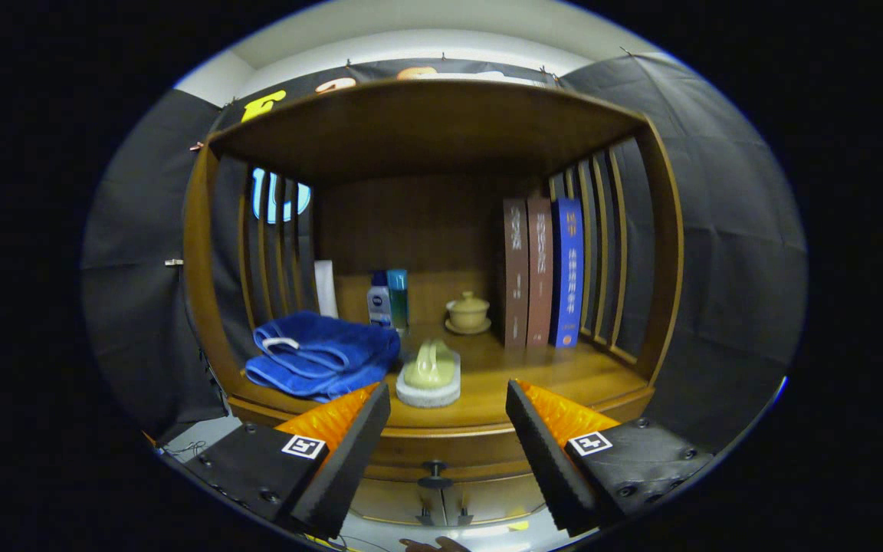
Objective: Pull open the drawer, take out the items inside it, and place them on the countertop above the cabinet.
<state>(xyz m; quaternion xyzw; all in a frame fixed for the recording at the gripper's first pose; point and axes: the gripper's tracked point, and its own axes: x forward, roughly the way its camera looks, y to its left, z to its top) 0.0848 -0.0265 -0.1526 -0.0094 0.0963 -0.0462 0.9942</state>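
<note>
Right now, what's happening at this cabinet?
The hand-held gripper hovers open in front of the wooden cabinet, holding nothing. On the countertop just beyond the fingers lie a folded blue towel and a scrubbing brush; behind them stand two bottles, a lidded teacup and three books. The drawer knob sits below, between the fingers, and looks untouched; whether the drawer is shut is unclear.

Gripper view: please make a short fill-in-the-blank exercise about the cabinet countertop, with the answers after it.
1. The folded towel is ____ in colour.
2. ____ books stand upright at the right of the countertop.
3. The gripper fingers are ____, holding nothing.
4. The scrubbing brush lies just to the ____ of the towel.

Answers: blue; three; open; right
</note>
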